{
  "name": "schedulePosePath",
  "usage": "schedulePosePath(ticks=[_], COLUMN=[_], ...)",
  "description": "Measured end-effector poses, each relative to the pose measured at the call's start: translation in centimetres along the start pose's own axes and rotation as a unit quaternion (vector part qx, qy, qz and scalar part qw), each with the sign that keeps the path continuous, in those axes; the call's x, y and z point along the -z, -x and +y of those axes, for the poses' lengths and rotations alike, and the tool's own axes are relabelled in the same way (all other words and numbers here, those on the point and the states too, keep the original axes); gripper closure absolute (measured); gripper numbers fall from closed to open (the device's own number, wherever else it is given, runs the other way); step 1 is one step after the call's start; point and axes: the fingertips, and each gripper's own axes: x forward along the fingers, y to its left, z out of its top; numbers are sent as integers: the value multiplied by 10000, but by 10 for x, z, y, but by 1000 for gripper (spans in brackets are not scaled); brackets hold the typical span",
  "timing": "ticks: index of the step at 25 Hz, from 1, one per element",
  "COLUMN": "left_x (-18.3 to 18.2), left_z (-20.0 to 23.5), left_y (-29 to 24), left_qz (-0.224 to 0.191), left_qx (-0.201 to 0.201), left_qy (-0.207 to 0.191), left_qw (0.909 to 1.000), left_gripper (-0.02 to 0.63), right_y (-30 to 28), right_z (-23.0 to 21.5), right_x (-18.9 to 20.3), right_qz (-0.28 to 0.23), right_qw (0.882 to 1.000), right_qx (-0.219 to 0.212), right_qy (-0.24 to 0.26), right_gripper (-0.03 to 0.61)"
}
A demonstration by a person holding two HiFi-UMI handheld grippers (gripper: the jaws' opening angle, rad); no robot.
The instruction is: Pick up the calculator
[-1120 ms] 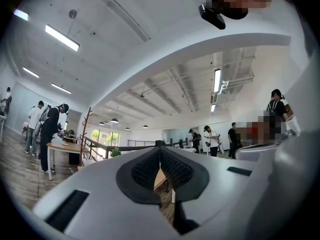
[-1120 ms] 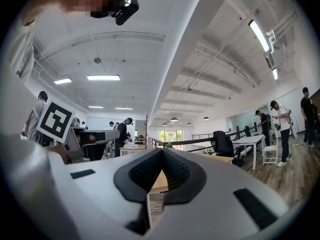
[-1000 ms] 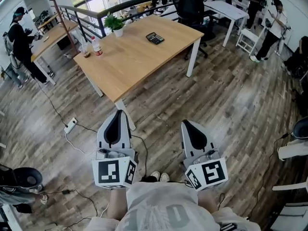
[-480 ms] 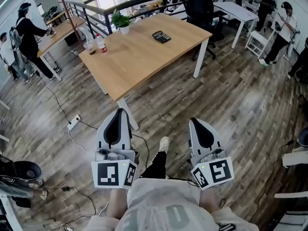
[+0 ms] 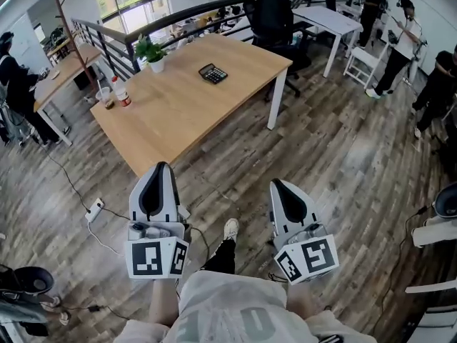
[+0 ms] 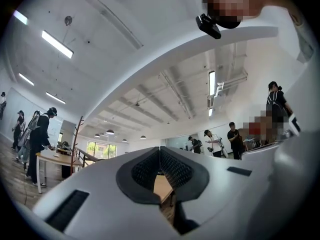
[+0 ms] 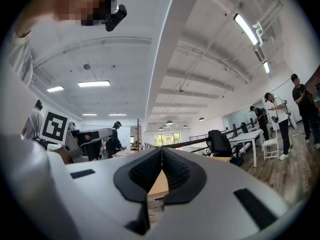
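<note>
You hold both grippers low over the wood floor, short of the wooden table (image 5: 178, 113). The left gripper (image 5: 160, 170) has its jaws clenched tip to tip with nothing between them, and the right gripper (image 5: 280, 186) is clenched and empty too. The calculator (image 5: 213, 73) lies flat toward the table's far side, well apart from both grippers, right of the potted plant (image 5: 151, 51) and away from the bottle (image 5: 122, 91) near the left corner.
</note>
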Motion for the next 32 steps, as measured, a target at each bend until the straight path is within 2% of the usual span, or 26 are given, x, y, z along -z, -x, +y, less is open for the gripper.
schedulePosePath(ticks=[4,8,10,18,23,32], left_x=[21,28,34,66,85,101], left_z=[17,32,40,79,102,110], left_y=[-52,-108,-141,-256,-302,-358], left_qz=[128,-156,-159,-145,-74,-66], left_qx=[-88,-109,-107,-59,-79,32], left_qy=[-32,-73,-104,96,317,621], left_qw=[9999,9998,9998,9998,9994,9980], left_gripper=[603,602,603,603,603,603], right_y=[-43,-107,-140,-259,-313,-361], right_z=[-26,-56,-66,-102,-115,-133], right_x=[4,0,-3,-4,-4,4], right_qz=[13,-40,-20,144,279,600], right_qw=[9999,9995,9992,9976,9964,9939], right_qx=[14,-31,-89,-257,-345,-391], right_qy=[144,315,394,634,715,843], right_gripper=[558,558,558,558,558,558])
